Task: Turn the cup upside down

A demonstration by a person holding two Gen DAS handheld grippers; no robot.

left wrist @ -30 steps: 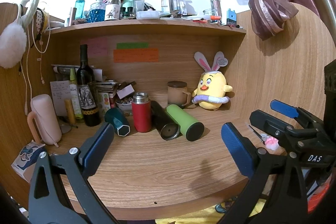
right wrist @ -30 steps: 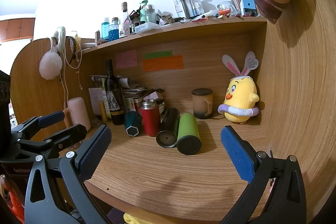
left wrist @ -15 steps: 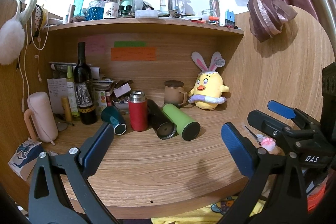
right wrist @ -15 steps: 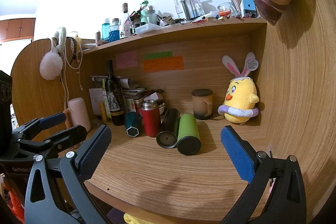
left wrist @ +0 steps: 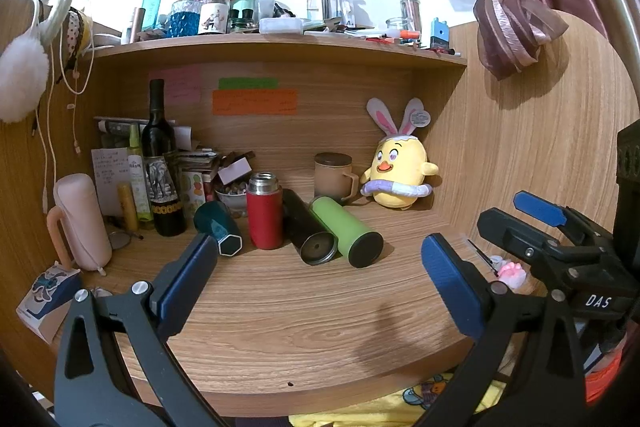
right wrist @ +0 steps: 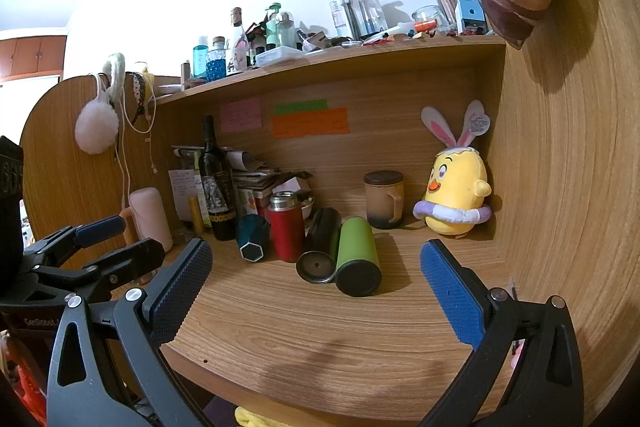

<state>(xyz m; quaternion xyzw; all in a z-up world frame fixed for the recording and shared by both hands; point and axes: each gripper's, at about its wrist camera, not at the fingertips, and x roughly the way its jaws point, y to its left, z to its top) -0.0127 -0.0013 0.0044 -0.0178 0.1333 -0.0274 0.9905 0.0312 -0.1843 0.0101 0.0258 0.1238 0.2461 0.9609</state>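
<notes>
Several cups stand or lie at the back of the wooden desk [left wrist: 300, 315]. A red flask [left wrist: 264, 213] stands upright with its steel mouth up. A black tumbler [left wrist: 307, 231], a green tumbler [left wrist: 346, 231] and a teal cup [left wrist: 219, 227] lie on their sides. A brown lidded mug [left wrist: 333, 174] stands behind them. The same cups show in the right wrist view: red [right wrist: 286, 231], black [right wrist: 320, 246], green [right wrist: 357, 255], teal [right wrist: 252, 238], mug [right wrist: 383, 199]. My left gripper [left wrist: 316, 279] and right gripper [right wrist: 316, 283] are open and empty, short of the cups.
A wine bottle [left wrist: 160, 163], a pink pouch [left wrist: 82, 223], papers and small boxes crowd the back left. A yellow plush chick [left wrist: 398, 167] sits at the back right. A shelf [left wrist: 280, 45] full of bottles hangs overhead. A side wall [right wrist: 568, 187] stands on the right.
The left wrist view has shifted slightly, so the cups sit a little lower and to the left in it. The right gripper has barely moved. Both stay open.
</notes>
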